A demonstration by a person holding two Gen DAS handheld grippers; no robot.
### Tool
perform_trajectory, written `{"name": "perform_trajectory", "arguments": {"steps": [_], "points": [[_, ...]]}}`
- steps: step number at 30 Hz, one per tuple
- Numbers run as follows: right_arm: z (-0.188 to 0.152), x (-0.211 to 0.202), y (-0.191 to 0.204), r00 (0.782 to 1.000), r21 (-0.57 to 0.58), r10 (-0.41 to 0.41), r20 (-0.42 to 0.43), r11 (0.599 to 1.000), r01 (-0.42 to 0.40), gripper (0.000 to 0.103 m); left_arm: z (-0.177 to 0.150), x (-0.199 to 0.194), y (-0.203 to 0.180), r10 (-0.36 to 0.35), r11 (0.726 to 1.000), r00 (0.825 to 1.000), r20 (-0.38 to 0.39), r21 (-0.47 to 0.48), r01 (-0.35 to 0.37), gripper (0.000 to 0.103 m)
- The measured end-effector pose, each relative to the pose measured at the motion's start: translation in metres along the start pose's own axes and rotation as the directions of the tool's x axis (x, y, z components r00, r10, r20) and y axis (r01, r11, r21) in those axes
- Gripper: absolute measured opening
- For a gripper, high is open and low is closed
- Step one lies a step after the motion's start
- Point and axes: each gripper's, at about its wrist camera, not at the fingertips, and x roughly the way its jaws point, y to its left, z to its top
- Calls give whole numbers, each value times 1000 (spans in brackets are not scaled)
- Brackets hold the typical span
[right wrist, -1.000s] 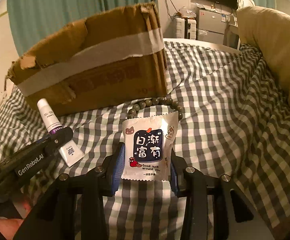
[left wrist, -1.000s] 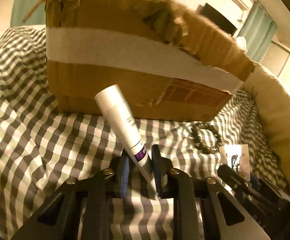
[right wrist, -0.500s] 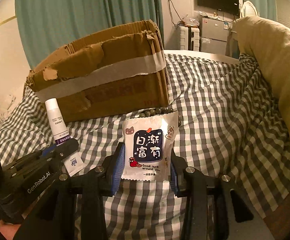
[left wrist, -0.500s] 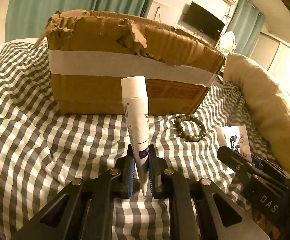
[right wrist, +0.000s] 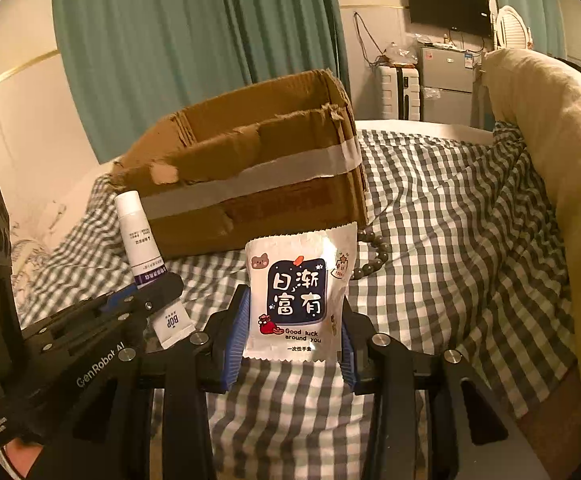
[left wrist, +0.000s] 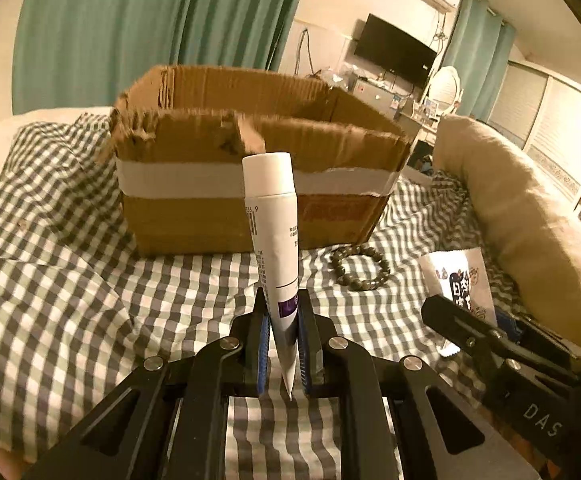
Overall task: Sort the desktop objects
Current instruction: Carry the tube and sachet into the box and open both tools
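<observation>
My left gripper (left wrist: 283, 322) is shut on a white tube (left wrist: 273, 232) with a purple band, cap pointing up toward the cardboard box (left wrist: 250, 200). The same tube (right wrist: 138, 236) and left gripper (right wrist: 158, 294) show at the left of the right wrist view. My right gripper (right wrist: 295, 320) is shut on a white snack packet (right wrist: 298, 292) with a dark blue label, held upright in front of the open-topped box (right wrist: 250, 184). That packet (left wrist: 460, 280) appears at the right of the left wrist view. A bead bracelet (left wrist: 360, 270) lies on the checked cloth before the box.
A checked bedspread (right wrist: 450, 220) covers the surface. A tan bolster cushion (left wrist: 522, 216) runs along the right side. Teal curtains (right wrist: 194, 40) hang behind the box, and a television (left wrist: 394, 54) and small fridge (right wrist: 446, 80) stand further back.
Both grippers have risen with the tube and the packet, so the box's open top now shows. The tube has swung from a leftward lean to nearly upright.
</observation>
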Motion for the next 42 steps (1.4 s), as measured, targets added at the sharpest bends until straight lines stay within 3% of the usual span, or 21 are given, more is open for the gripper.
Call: {"name": "perform_trajectory", "arguments": {"steps": [9, 16, 25, 34, 37, 38, 39, 41, 42], "points": [[18, -37, 14, 998, -19, 42, 55, 999, -41, 38, 18, -32, 4, 28, 999, 999, 41, -40, -26, 12], [78, -42, 29, 987, -73, 79, 137, 995, -70, 38, 79, -47, 10, 38, 998, 993, 108, -48, -33, 12], [151, 21, 36, 985, -103, 88, 151, 992, -73, 38, 150, 9, 8, 62, 997, 995, 77, 32, -65, 12], [181, 99, 11, 989, -82, 82, 122, 994, -72, 43, 173, 79, 43, 104, 994, 994, 33, 19, -104, 12], [181, 101, 5, 985, -71, 78, 153, 995, -68, 60, 171, 84, 49, 125, 992, 992, 36, 14, -125, 21], [181, 98, 3, 983, -67, 75, 169, 996, -65, 72, 170, 83, 50, 125, 992, 992, 35, 11, -125, 32], [180, 93, 1, 980, -62, 70, 188, 996, -59, 77, 169, 82, 51, 127, 992, 991, 37, 6, -128, 51], [178, 85, 0, 978, -51, 59, 202, 997, -50, 77, 165, 75, 51, 159, 987, 986, 51, -9, -159, 73], [178, 81, -1, 979, -46, 60, 197, 998, -52, 77, 162, 68, 51, 181, 983, 981, 65, -22, -180, 76]]}}
